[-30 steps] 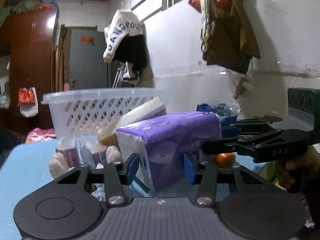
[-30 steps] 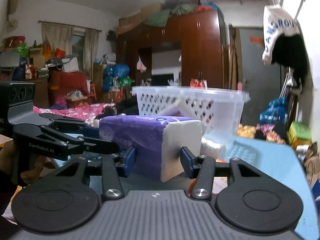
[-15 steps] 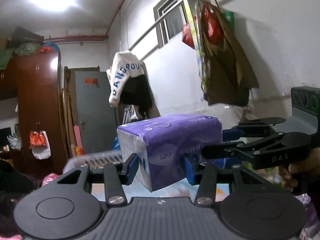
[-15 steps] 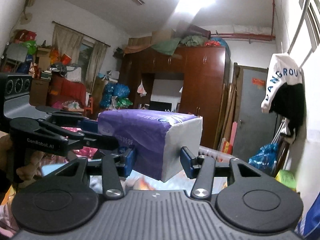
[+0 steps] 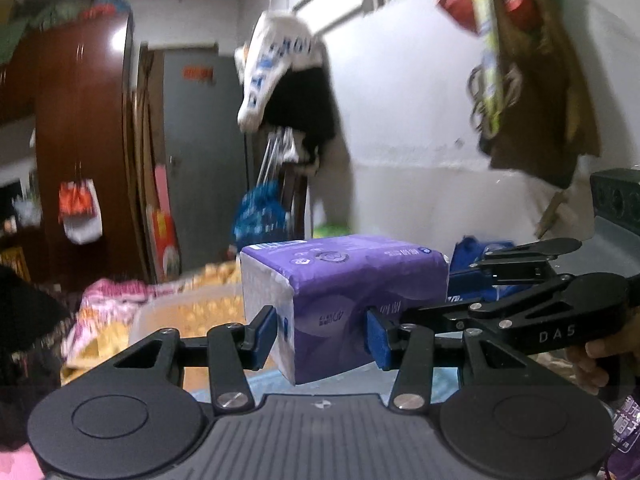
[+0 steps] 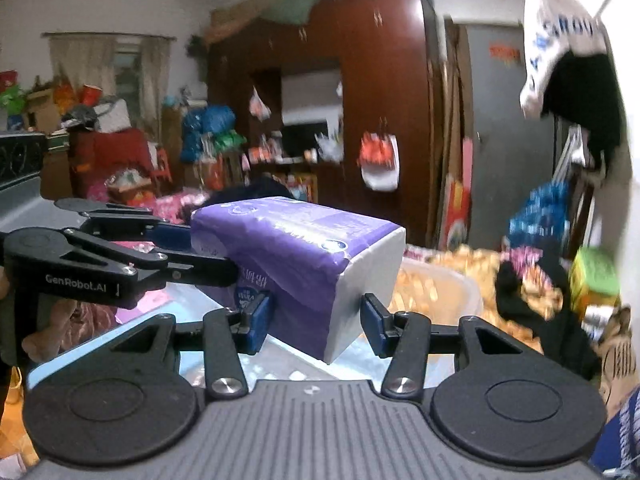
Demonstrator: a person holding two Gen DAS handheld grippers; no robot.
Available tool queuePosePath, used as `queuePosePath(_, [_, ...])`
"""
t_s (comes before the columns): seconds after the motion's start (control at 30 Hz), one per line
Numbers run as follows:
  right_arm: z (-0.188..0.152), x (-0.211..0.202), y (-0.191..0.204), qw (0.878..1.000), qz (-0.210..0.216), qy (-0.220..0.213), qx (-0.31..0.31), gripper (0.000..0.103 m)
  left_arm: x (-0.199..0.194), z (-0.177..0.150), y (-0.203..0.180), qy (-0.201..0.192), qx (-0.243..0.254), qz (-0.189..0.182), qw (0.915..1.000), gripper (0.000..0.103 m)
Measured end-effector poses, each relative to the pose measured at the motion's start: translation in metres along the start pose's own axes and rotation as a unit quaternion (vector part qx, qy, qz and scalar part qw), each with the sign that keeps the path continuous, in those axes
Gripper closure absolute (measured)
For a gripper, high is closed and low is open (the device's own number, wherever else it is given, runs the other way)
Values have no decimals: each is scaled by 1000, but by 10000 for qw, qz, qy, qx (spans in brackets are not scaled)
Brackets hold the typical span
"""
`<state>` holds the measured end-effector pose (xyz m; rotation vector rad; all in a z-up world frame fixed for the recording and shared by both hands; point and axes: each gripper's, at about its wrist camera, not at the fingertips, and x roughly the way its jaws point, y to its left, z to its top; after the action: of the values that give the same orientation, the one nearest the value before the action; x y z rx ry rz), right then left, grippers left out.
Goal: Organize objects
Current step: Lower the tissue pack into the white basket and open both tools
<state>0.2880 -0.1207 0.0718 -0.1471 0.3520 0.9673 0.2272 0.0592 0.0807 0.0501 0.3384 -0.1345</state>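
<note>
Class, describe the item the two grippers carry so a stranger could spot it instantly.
Start at the brown wardrobe. In front of it, the left gripper and right gripper hold one tissue pack in mid-air. Only it has a purple wrapper with white ends.

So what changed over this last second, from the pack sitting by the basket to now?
The purple tissue pack has been lifted off the blue tabletop, up and away from the white basket; the room behind now fills both views. Unchanged: the left claw and right claw stay clamped on opposite ends of it.
</note>
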Motion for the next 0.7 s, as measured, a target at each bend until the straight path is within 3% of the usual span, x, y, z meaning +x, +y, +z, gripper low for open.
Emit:
queuePosePath(0.53, [2, 37, 1, 9946, -372, 946, -205, 50, 50, -2, 36, 765, -478, 324, 9954, 52])
queuePosePath(0.6, [1, 29, 3, 9935, -705, 835, -315, 42, 50, -3, 35, 721, -432, 401, 9957, 51])
queuePosePath(0.67, [-1, 13, 3, 9935, -924, 556, -359, 7, 38, -3, 35, 522, -424, 534, 9963, 43])
queuePosePath(0.7, [-3, 0, 4, 9942, -948, 374, -347, 2, 30, -3, 35, 402, -429, 572, 9966, 33])
